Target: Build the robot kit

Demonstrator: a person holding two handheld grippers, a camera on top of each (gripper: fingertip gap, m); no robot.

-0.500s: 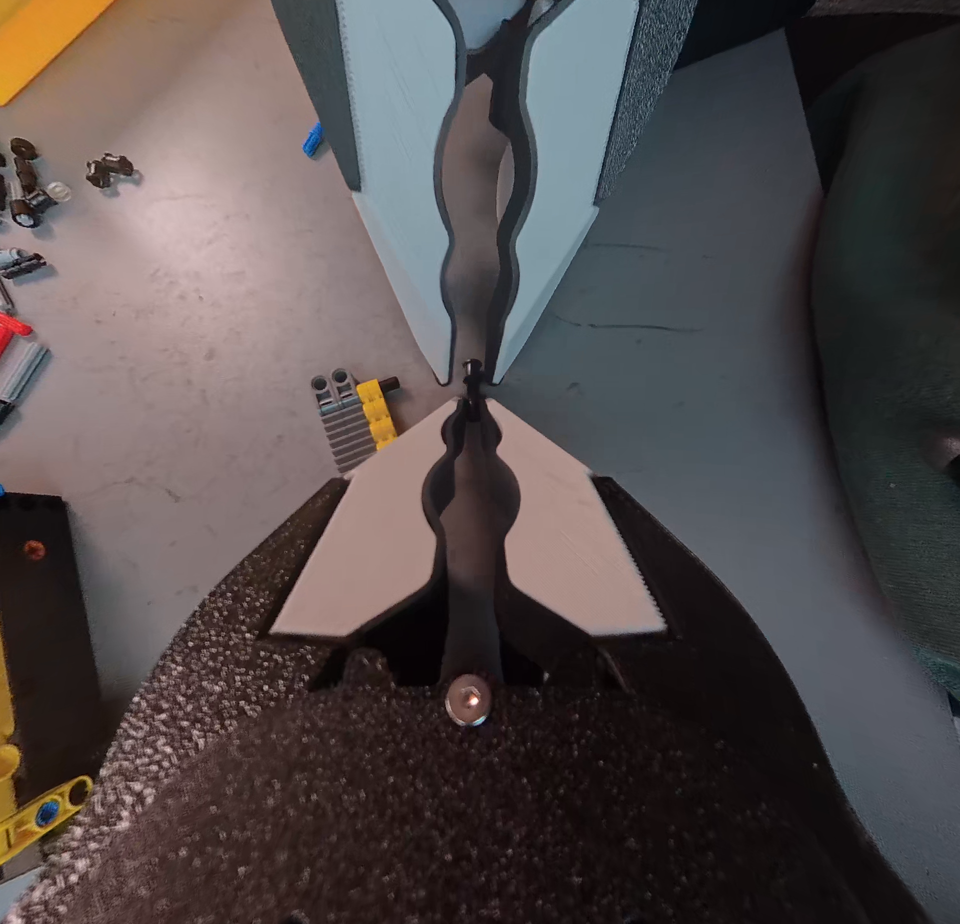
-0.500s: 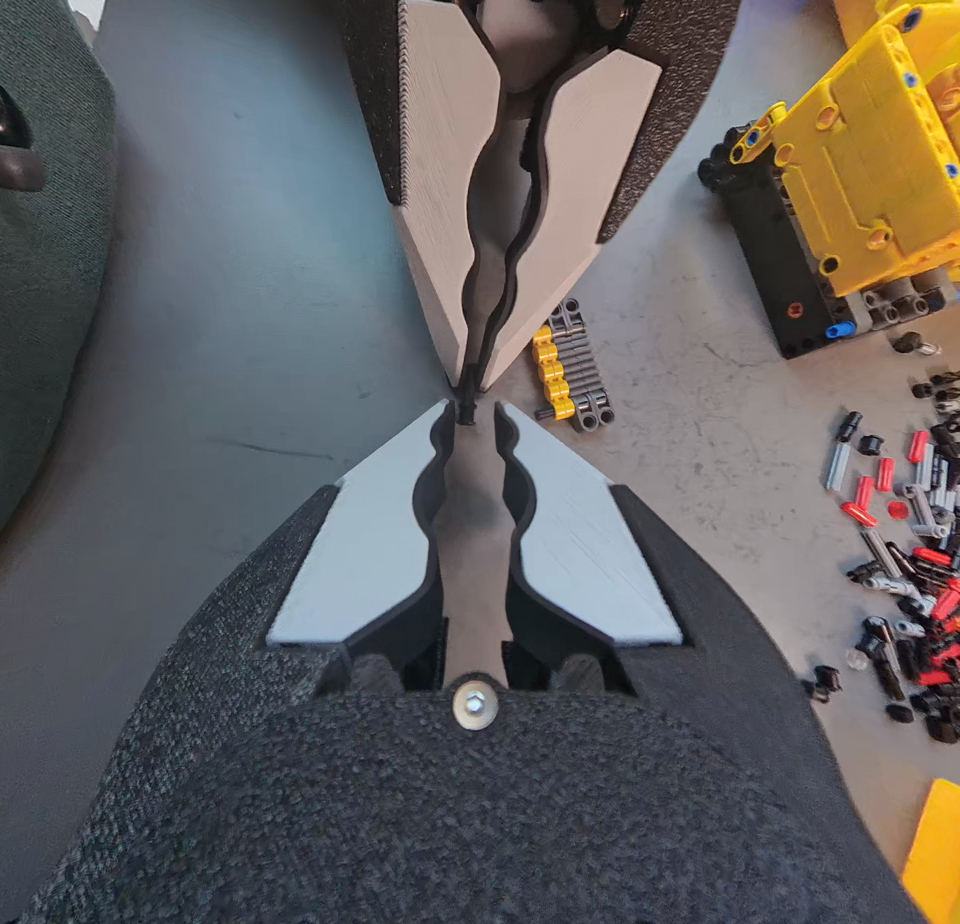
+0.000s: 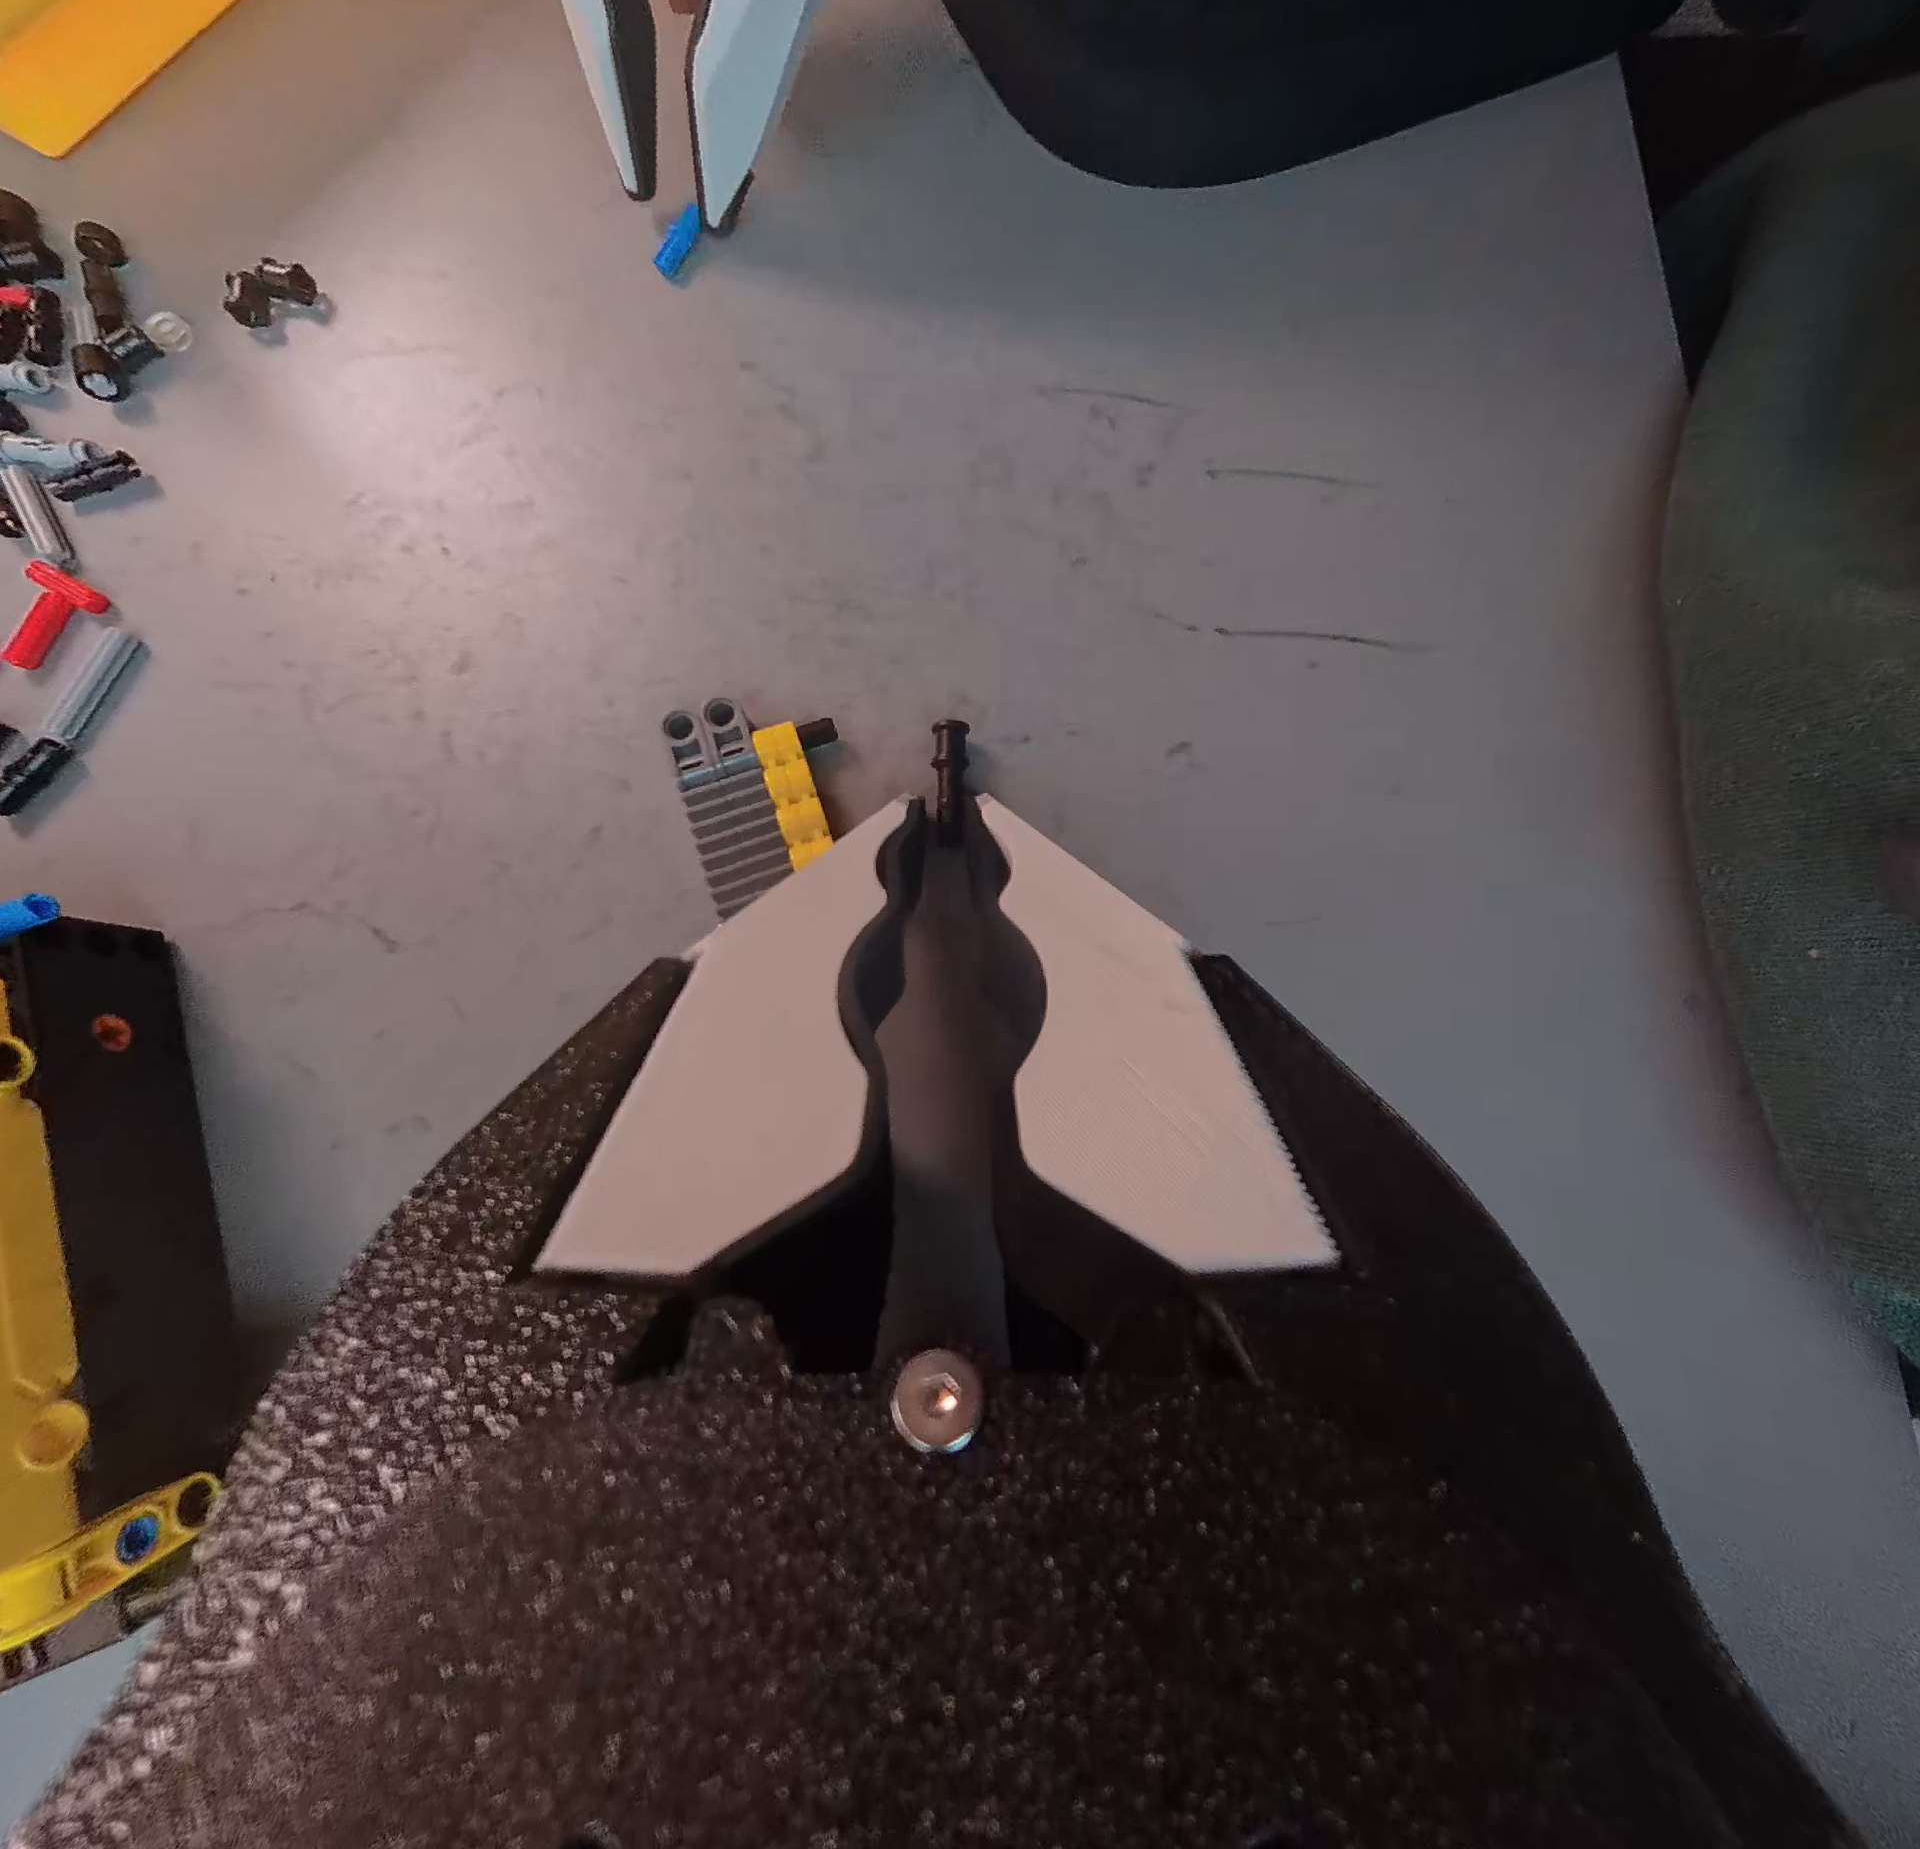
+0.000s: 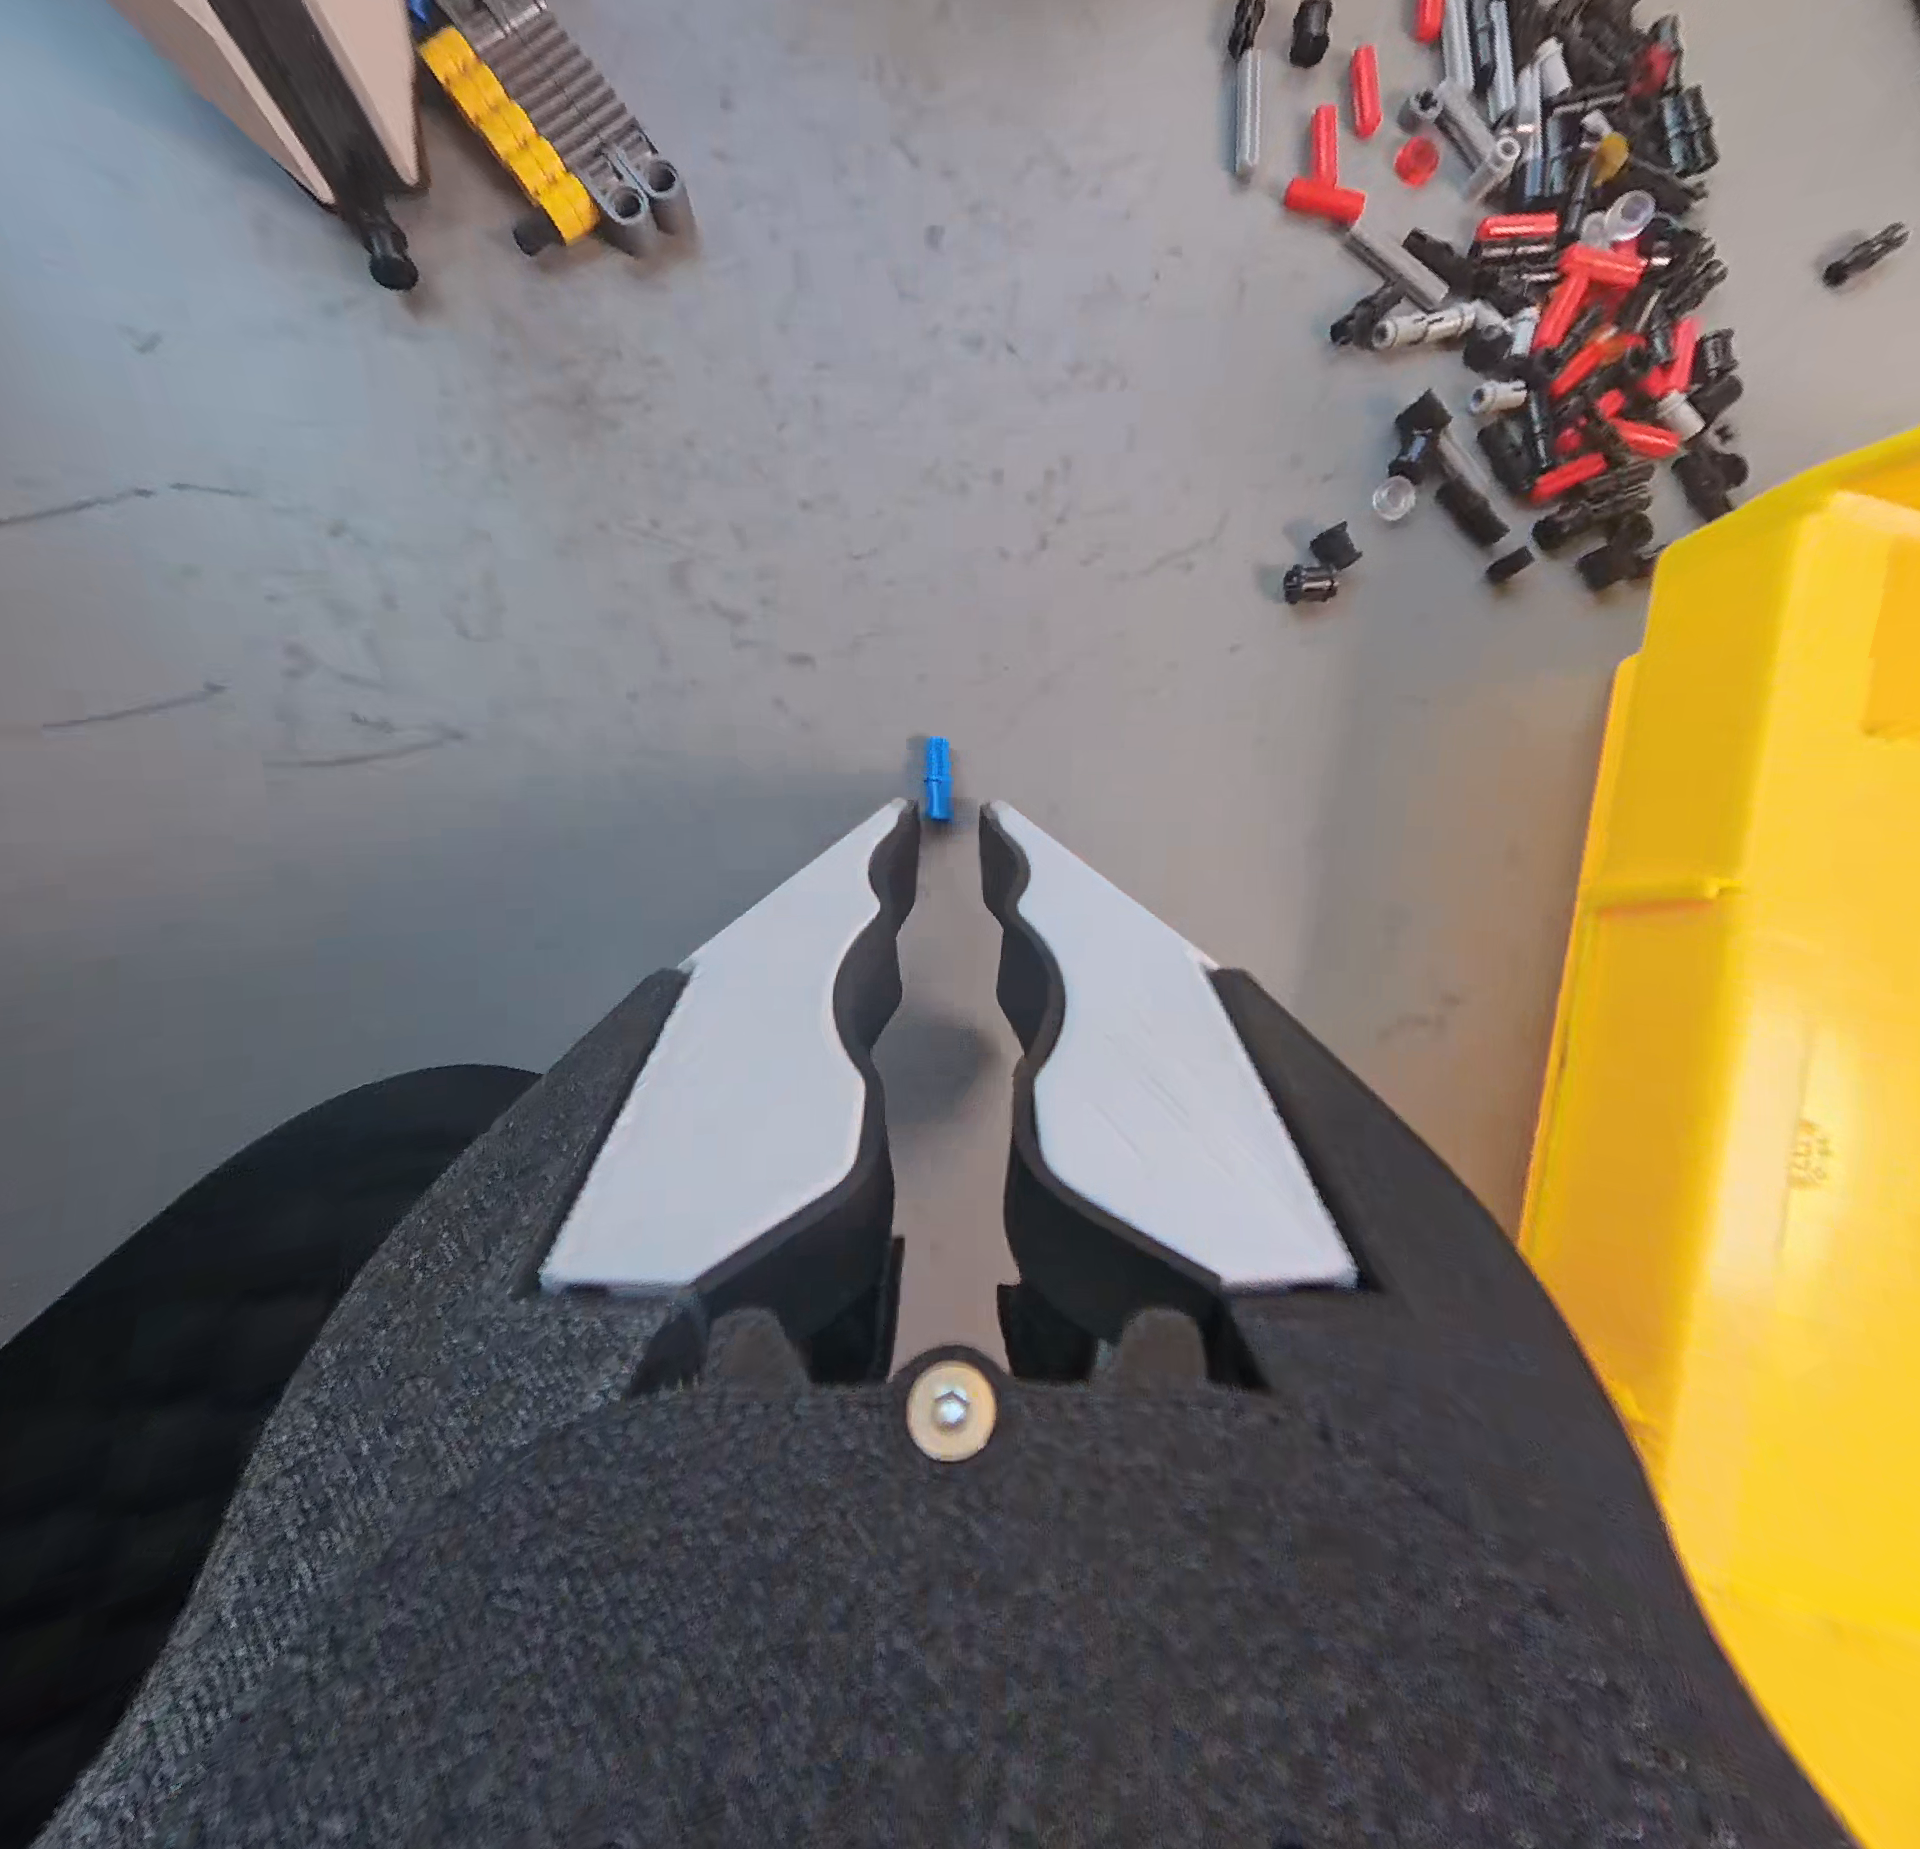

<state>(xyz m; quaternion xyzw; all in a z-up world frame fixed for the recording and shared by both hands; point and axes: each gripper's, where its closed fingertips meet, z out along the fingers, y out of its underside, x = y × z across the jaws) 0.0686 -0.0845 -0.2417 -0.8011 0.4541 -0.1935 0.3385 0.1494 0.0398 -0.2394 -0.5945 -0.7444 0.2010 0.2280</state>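
My left gripper point(image 3: 943, 812) is shut on a small black pin point(image 3: 949, 760) that sticks out past its tips, just above the grey table. A grey and yellow brick assembly point(image 3: 743, 802) lies on the table right beside its left finger. My right gripper point(image 4: 948, 817) is slightly open, low over the table. A small blue pin point(image 4: 937, 779) lies just ahead of its tips, not gripped. In the left wrist view the right gripper point(image 3: 686, 204) shows far off with the blue pin point(image 3: 675, 238) at its tips. In the right wrist view the left gripper point(image 4: 369, 204) shows at the top left.
A pile of red, black and grey small parts point(image 4: 1538, 272) lies at the right, next to a yellow bin point(image 4: 1766, 968). A yellow and black brick model point(image 3: 94, 1228) stands at the left. A dark green cushion point(image 3: 1818, 760) borders the table's edge. The tips of one gripper are about 15 cm away from the tips of the other.
The grippers were tip to tip at the black pin. The right gripper has pulled away to the blue pin. The left gripper keeps the black pin.
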